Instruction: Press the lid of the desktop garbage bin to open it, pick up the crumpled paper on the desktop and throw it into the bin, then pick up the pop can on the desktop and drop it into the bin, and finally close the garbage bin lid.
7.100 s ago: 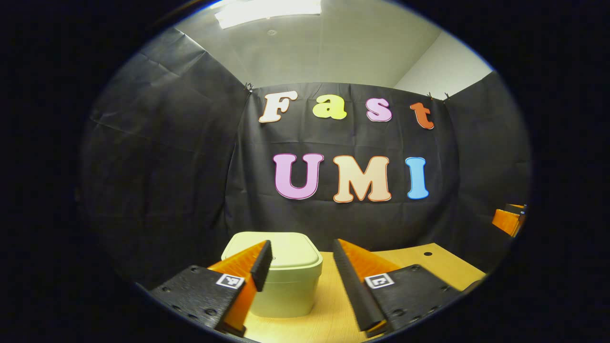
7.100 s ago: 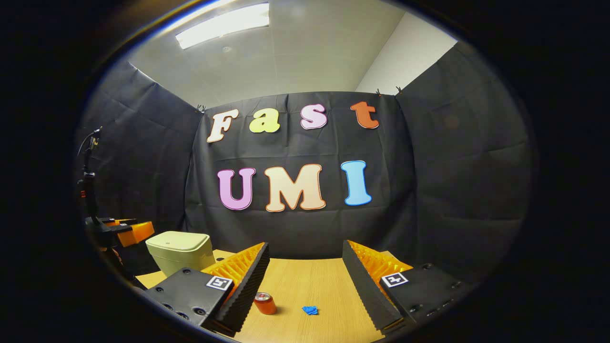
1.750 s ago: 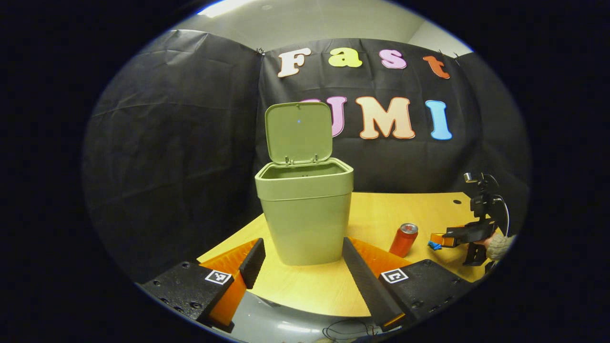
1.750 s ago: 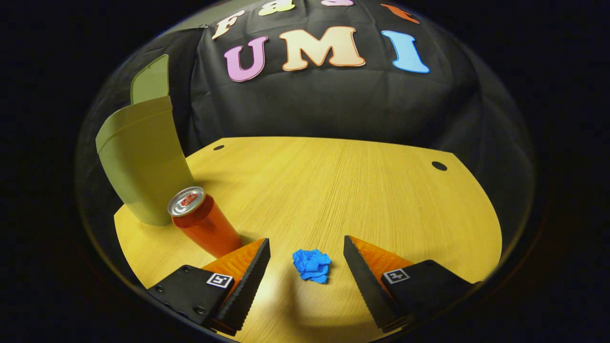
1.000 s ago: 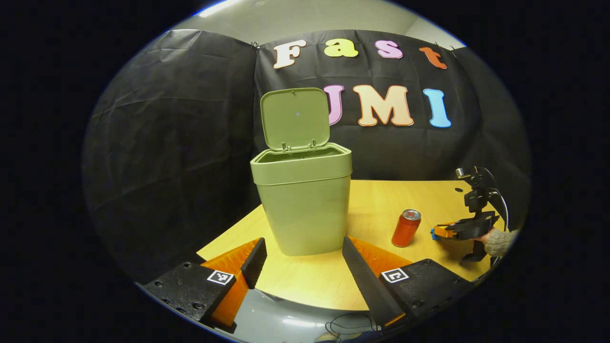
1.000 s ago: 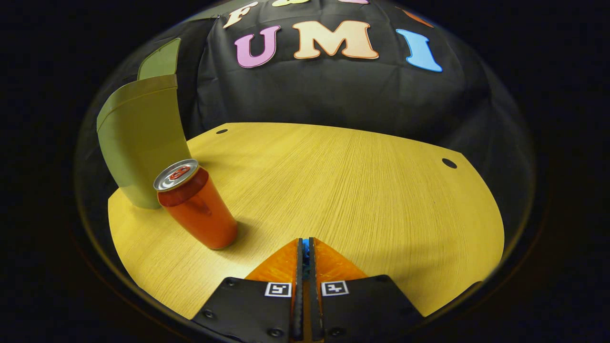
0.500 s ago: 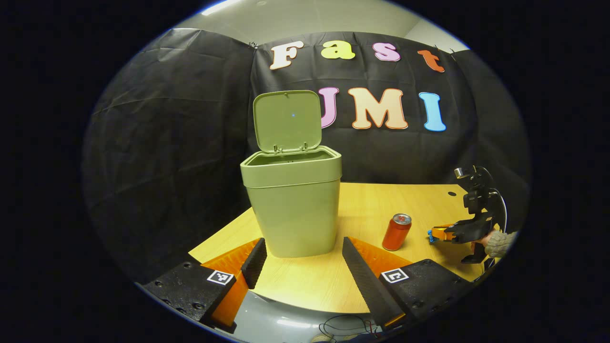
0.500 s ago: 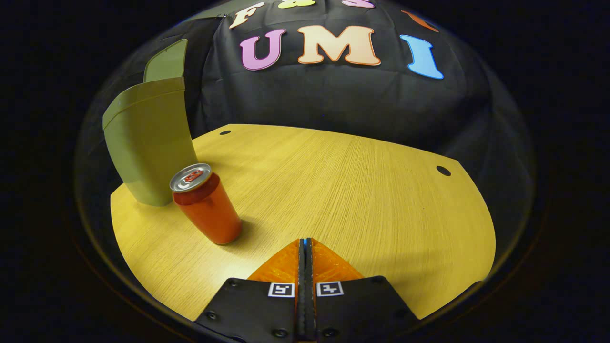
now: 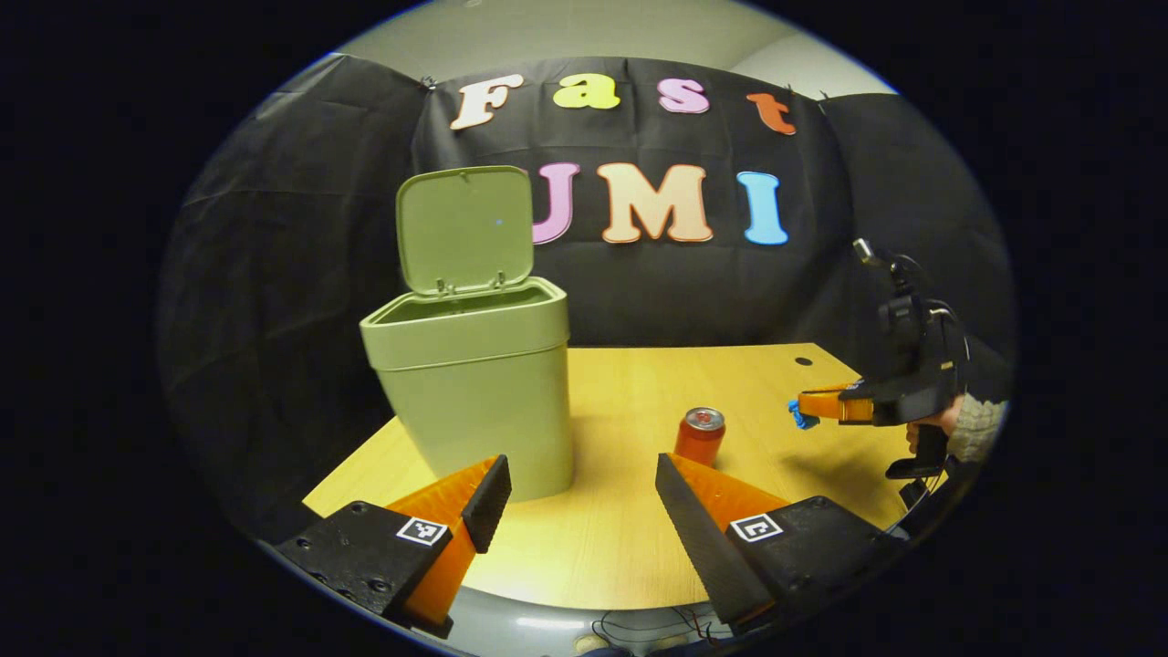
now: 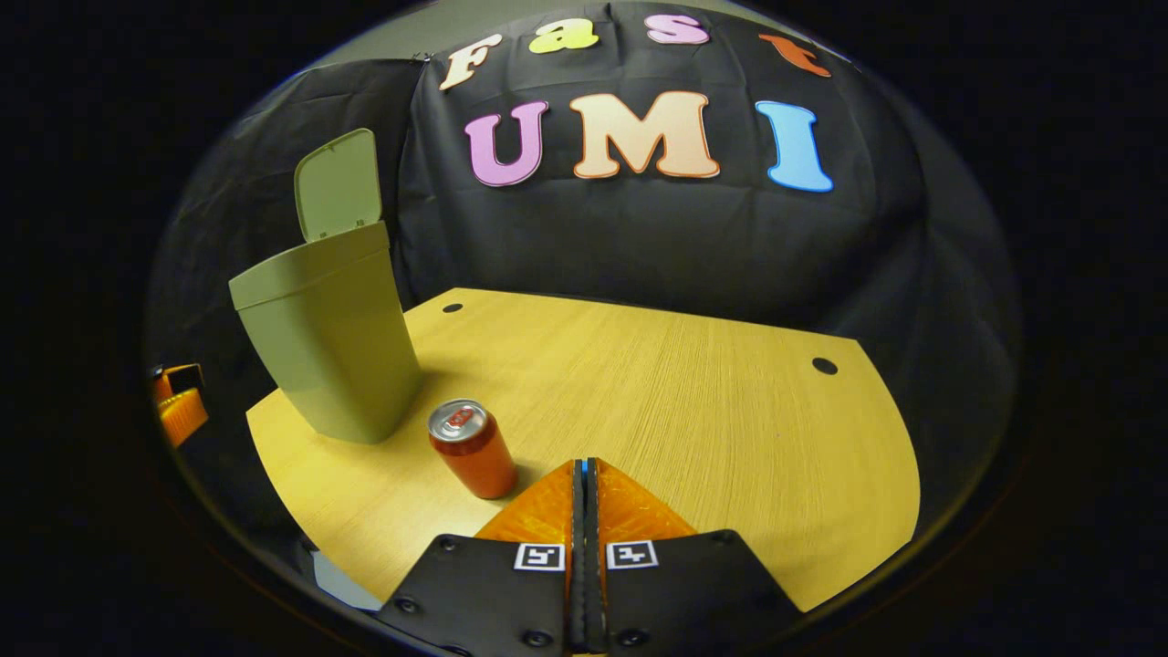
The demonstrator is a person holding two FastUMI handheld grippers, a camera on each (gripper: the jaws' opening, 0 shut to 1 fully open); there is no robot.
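Note:
The green bin [image 9: 479, 374] stands at the table's left with its lid [image 9: 464, 228] swung upright; the bin [image 10: 327, 338] also appears at the left in the right gripper view. A red pop can [image 9: 699, 436] stands upright to its right, and the can [image 10: 473, 448] sits just left of my right gripper. My right gripper [image 10: 584, 470] is shut on the blue crumpled paper [image 9: 803, 415], held above the table beyond the can; a thin blue sliver [image 10: 583, 467] peeks between its fingers. My left gripper [image 9: 579, 488] hangs open at the table's near edge, in front of the bin, holding nothing.
The wooden table [image 10: 693, 392] has two cable holes near its back edge [image 10: 824, 366]. Black cloth walls close in behind and on both sides. A person's hand [image 9: 958, 429] holds the right gripper at the far right. Cables lie below the table's front edge [image 9: 639, 630].
My right gripper has lifted off the table with the paper and pulled back from the can. The left gripper view has swung right, so the bin sits further left in it.

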